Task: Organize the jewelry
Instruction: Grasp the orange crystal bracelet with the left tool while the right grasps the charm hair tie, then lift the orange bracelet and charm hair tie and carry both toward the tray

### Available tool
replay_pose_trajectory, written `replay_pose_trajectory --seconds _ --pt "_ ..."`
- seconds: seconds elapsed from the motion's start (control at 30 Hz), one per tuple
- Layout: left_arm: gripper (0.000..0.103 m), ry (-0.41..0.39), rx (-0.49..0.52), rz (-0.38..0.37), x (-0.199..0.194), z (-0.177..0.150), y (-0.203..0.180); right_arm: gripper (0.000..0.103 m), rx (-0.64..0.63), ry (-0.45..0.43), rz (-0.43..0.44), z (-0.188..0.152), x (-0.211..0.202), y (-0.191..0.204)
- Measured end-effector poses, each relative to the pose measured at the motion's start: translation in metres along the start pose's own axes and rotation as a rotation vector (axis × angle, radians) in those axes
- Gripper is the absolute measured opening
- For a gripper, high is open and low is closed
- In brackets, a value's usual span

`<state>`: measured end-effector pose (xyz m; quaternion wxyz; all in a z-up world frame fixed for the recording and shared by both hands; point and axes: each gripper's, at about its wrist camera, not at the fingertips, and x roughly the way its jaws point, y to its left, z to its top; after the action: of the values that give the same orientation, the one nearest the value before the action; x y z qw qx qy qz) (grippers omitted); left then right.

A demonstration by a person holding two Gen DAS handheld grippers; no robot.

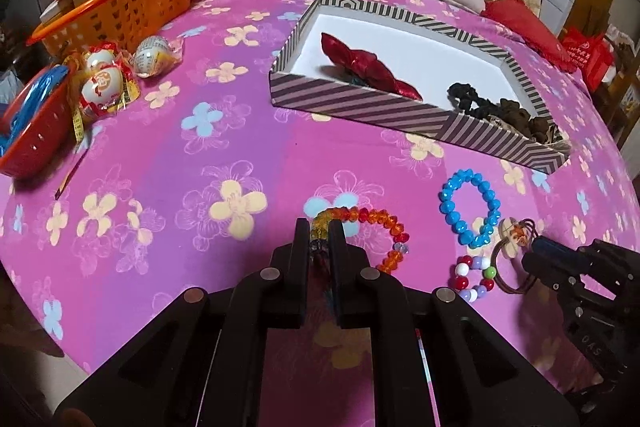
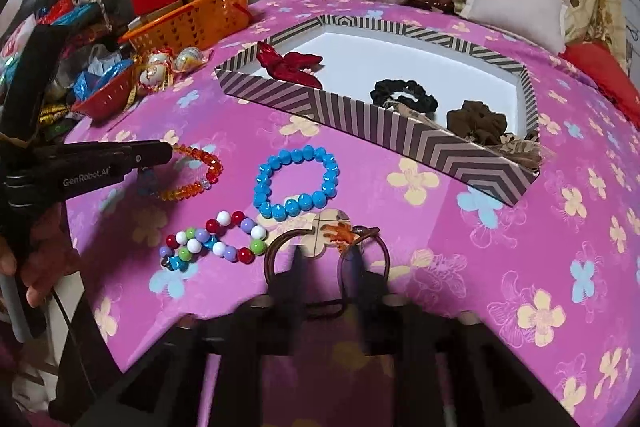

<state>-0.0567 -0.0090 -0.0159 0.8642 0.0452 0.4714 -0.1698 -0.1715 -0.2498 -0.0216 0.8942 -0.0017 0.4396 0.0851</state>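
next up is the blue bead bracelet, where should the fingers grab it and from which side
Take the blue bead bracelet across its near arc, from above, one finger inside the ring and one outside. It lies flat and open on the pink cloth, apart from the striped box, so probably nothing blocks that.

Both wrist views low, close, facing striped box [image 1: 360, 107], shared bedspread [image 2: 440, 247]
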Motion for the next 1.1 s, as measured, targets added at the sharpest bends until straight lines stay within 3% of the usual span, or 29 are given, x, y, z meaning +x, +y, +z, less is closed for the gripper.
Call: replay_pose_trajectory --seconds 0.03,0.37,0.63,0.77,0.9,1.03,1.1 --pt "0.008 0.005 -0.003 0.003 0.002 -0.001 0.0 0.051 -0.002 -0.017 -0.006 0.0 -0.002 0.0" --pt "0.008 0.041 -0.038 0.012 0.015 -0.004 0.008 0.051 -0.016 -0.01 0.02 0.008 0.015 -0.008" --pt "0.008 0.039 -0.037 0.009 0.016 -0.003 0.007 0.051 -0.177 0.007 0.001 0.012 0.017 0.0" --pt "0.008 0.041 -0.043 0.004 0.016 -0.002 0.008 0.051 -0.21 -0.001 0.066 0.015 0.008 0.0" --pt "0.008 0.041 -0.044 0.008 0.017 -0.001 0.008 0.051 -0.329 0.056 0.036 0.013 0.022 0.008" --pt "0.008 0.04 -0.046 0.006 0.017 -0.002 0.008 0.051 -0.365 0.055 0.023 0.017 0.02 0.007" --pt "0.008 0.041 -0.047 0.006 0.017 -0.002 0.008 0.051 -0.352 0.059 0.078 0.02 0.012 0.005"
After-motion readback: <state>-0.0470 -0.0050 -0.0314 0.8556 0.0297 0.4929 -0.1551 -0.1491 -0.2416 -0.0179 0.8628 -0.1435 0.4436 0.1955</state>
